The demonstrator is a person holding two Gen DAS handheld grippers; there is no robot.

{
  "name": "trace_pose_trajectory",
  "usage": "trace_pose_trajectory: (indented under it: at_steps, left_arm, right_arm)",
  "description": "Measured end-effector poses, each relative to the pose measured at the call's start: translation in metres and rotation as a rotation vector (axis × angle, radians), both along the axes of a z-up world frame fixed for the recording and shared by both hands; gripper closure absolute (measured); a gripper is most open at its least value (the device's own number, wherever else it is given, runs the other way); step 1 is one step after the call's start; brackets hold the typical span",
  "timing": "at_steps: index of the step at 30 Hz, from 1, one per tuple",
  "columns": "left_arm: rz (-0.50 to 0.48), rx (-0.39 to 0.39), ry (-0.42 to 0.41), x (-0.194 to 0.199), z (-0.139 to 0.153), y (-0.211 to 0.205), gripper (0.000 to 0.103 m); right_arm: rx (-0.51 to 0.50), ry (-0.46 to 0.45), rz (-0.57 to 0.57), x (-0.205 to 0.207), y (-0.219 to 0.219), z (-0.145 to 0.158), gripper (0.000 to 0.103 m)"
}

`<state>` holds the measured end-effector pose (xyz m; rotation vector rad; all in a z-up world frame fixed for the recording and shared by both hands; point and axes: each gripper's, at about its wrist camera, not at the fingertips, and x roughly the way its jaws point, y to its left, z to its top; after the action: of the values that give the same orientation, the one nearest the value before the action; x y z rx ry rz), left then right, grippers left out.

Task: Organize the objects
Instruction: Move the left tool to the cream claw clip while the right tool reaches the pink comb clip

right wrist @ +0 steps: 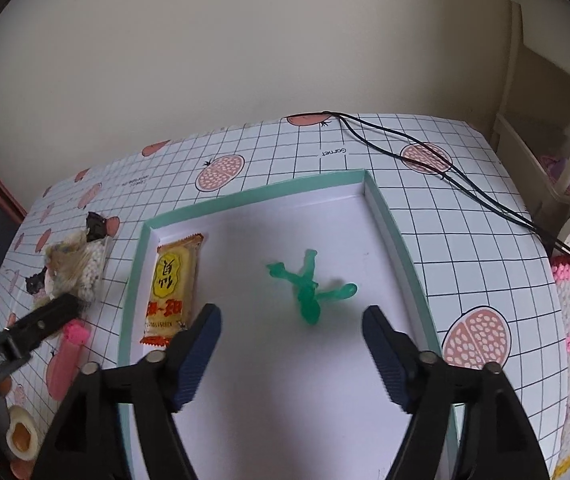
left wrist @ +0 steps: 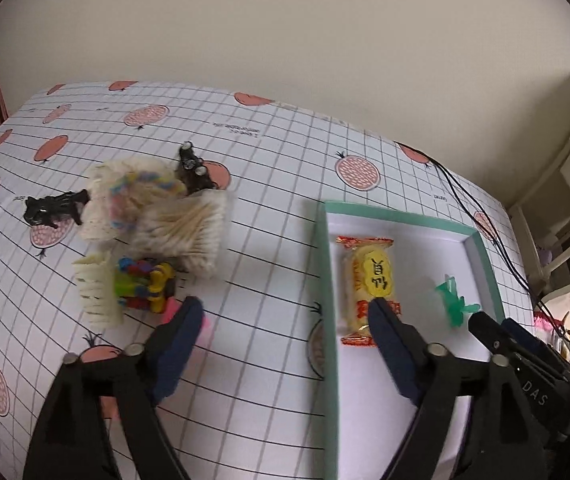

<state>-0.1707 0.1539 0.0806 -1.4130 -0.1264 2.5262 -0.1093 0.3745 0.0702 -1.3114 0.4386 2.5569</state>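
A small green plastic figure [right wrist: 308, 288] lies inside the shallow teal-rimmed tray [right wrist: 389, 216], beside a yellow snack packet [right wrist: 173, 284]; it looks light, stiff and spindly, probably best pinched across its torso. The right claw [right wrist: 291, 334] hangs just over it, released and empty. The left claw [left wrist: 285, 320], likewise released, straddles the tray's edge above the gridded surface [left wrist: 269, 216], near a clutter of small items [left wrist: 157, 224].

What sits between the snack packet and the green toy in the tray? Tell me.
Nothing: in the right wrist view only bare white tray floor separates the snack packet from the green toy.
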Motion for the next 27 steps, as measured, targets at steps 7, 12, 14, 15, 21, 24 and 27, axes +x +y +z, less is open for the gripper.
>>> trace_pose_trajectory:
  at_steps: [7,12,14,15,21,24,27]
  left_arm:
    - [0.020,0.009,0.032,-0.003,0.005,-0.010,0.003]
    - [0.031,0.032,0.031,-0.005,0.004,-0.014,0.003]
    - [0.034,0.029,0.035,-0.005,0.004,-0.015,0.003]
    - [0.037,0.027,0.039,-0.005,0.004,-0.016,0.003]
    - [0.052,0.048,0.058,-0.005,0.008,-0.024,0.003]
    - [0.059,0.049,0.082,-0.005,0.013,-0.030,0.003]
    - [0.055,0.049,0.104,-0.005,0.021,-0.036,0.003]
  right_arm:
    - [0.002,-0.002,-0.012,0.001,0.000,-0.003,0.010]
    - [0.005,0.001,-0.020,-0.001,-0.002,-0.005,0.000]
    - [0.009,0.007,-0.016,-0.002,-0.004,-0.004,0.000]
    - [0.014,0.010,-0.013,-0.002,-0.005,-0.004,0.000]
    - [0.037,0.008,-0.010,-0.003,-0.008,-0.003,0.000]
    - [0.051,0.017,-0.005,-0.004,-0.011,-0.001,0.000]
    - [0.075,0.026,-0.008,-0.005,-0.016,0.003,0.000]
